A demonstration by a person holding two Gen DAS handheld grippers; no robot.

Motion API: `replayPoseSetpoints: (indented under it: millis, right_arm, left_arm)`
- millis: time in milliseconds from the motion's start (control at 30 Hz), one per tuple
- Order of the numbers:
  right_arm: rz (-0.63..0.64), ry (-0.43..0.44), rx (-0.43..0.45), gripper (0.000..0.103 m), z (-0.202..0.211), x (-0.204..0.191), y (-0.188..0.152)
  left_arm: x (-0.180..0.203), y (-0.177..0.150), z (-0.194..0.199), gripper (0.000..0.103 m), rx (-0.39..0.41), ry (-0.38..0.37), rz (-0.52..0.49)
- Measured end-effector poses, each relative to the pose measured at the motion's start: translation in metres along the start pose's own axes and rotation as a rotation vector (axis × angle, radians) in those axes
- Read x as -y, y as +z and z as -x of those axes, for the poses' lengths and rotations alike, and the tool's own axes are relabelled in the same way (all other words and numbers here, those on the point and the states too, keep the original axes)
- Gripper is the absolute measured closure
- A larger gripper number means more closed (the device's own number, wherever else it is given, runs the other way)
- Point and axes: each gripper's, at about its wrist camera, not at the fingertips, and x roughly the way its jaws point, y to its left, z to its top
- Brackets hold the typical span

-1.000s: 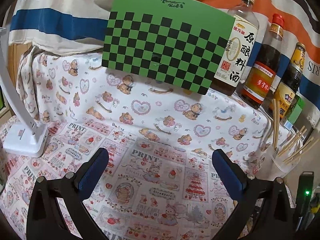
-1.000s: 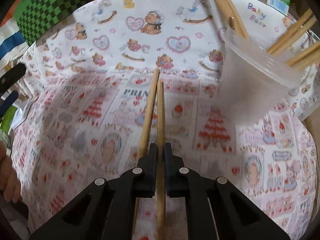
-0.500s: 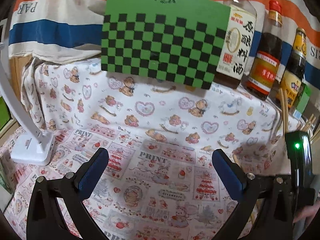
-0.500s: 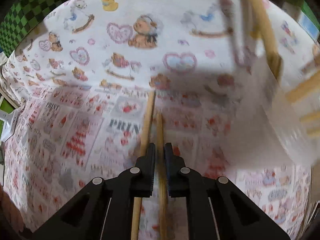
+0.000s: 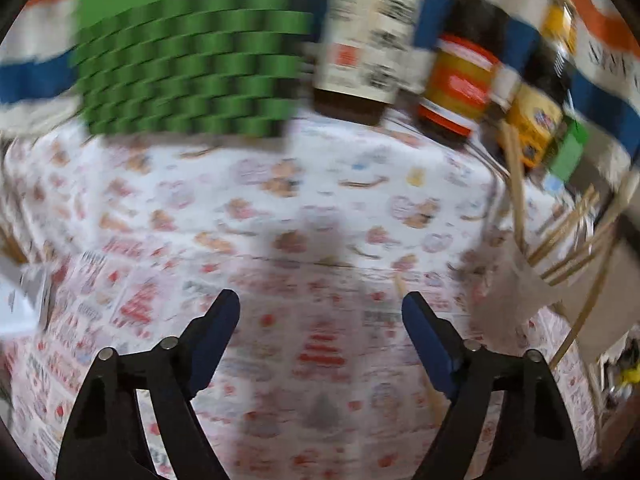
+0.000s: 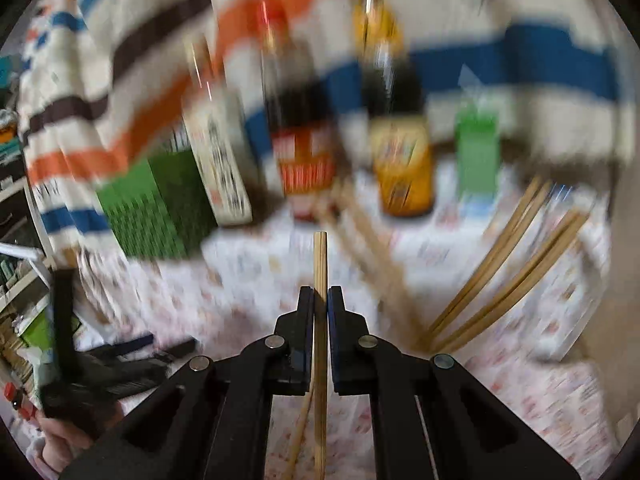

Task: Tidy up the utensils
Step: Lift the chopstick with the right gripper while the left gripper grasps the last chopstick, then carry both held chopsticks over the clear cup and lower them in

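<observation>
Wooden chopstick point(image 6: 320, 264) clamped in right gripper point(image 6: 320, 300) — left gripper point(image 5: 320, 312) empty, closing

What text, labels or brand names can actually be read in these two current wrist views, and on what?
None can be read.
Bottle labels: characters smeared by motion blur.
Printed tablecloth: lettering blurred.
Striped cloth behind: dark letters, illegible.
Green checkered board: no readable mark.
</observation>
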Motion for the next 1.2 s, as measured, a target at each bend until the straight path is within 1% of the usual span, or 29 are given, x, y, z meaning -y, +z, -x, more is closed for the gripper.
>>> replayPoseSetpoints:
  millis: [33, 67, 133, 167, 200, 300, 333, 400, 467, 533, 567, 600, 667, 767, 867, 933, 1033, 1133, 1200]
  right_arm:
    - [0.007, -0.006, 0.039, 0.095, 0.012, 0.001, 0.006]
    - [0.007, -0.02, 0.074, 0.095, 0.024, 0.001, 0.011]
    - [-0.009, -0.026, 0.135, 0.095, 0.042, 0.01, 0.018]
    - [-0.016, -0.029, 0.161, 0.095, 0.049, 0.013, 0.018]
    - [-0.021, -0.042, 0.193, 0.095, 0.056, 0.016, 0.019]
    - [-0.004, -0.081, 0.273, 0.095, 0.076, 0.019, 0.018]
    - [-0.007, -0.09, 0.285, 0.095, 0.08, 0.021, 0.017]
    - [-0.014, -0.074, 0.287, 0.095, 0.082, 0.022, 0.018]
    - [-0.014, -0.073, 0.291, 0.095, 0.083, 0.024, 0.017]
    - [-0.026, -0.079, 0.293, 0.095, 0.083, 0.028, 0.016]
    - [-0.038, -0.071, 0.29, 0.095, 0.083, 0.031, 0.015]
    - [-0.045, -0.069, 0.289, 0.095, 0.082, 0.032, 0.014]
    - [-0.048, -0.079, 0.289, 0.095, 0.082, 0.034, 0.013]
    - [-0.049, -0.088, 0.288, 0.095, 0.081, 0.037, 0.011]
    - [-0.056, -0.097, 0.295, 0.095, 0.082, 0.039, 0.01]
    - [-0.052, -0.1, 0.295, 0.095, 0.082, 0.039, 0.01]
    - [-0.065, -0.098, 0.291, 0.095, 0.081, 0.041, 0.009]
    - [-0.076, -0.107, 0.288, 0.095, 0.079, 0.044, 0.007]
    - [-0.09, -0.103, 0.289, 0.095, 0.078, 0.046, 0.007]
  left_arm:
    - [0.011, 0.004, -0.005, 0.025, -0.026, -0.002, -0.028]
    - [0.022, 0.008, -0.012, 0.028, -0.051, -0.022, -0.051]
    - [0.041, 0.013, -0.028, 0.038, -0.112, -0.072, -0.07]
    - [0.046, 0.015, -0.038, 0.041, -0.145, -0.079, -0.07]
    - [0.05, 0.017, -0.047, 0.048, -0.174, -0.078, -0.066]
    - [0.061, 0.019, -0.073, 0.054, -0.235, -0.074, -0.046]
    - [0.065, 0.019, -0.08, 0.058, -0.243, -0.061, -0.048]
    - [0.073, 0.018, -0.089, 0.062, -0.247, -0.034, -0.078]
    - [0.077, 0.017, -0.096, 0.062, -0.244, -0.002, -0.111]
    - [0.081, 0.015, -0.104, 0.066, -0.254, 0.033, -0.129]
    - [0.082, 0.015, -0.107, 0.07, -0.259, 0.034, -0.13]
    - [0.082, 0.014, -0.111, 0.071, -0.268, 0.026, -0.126]
    - [0.084, 0.011, -0.119, 0.071, -0.289, 0.017, -0.122]
    - [0.087, 0.007, -0.13, 0.073, -0.336, 0.025, -0.134]
    - [0.095, 0.007, -0.134, 0.077, -0.336, 0.075, -0.174]
    - [0.096, 0.009, -0.135, 0.094, -0.343, 0.048, -0.167]
    - [0.103, 0.01, -0.137, 0.096, -0.346, 0.055, -0.196]
    - [0.102, 0.017, -0.116, 0.096, -0.256, 0.071, -0.17]
    - [0.099, 0.022, -0.096, 0.097, -0.197, 0.057, -0.158]
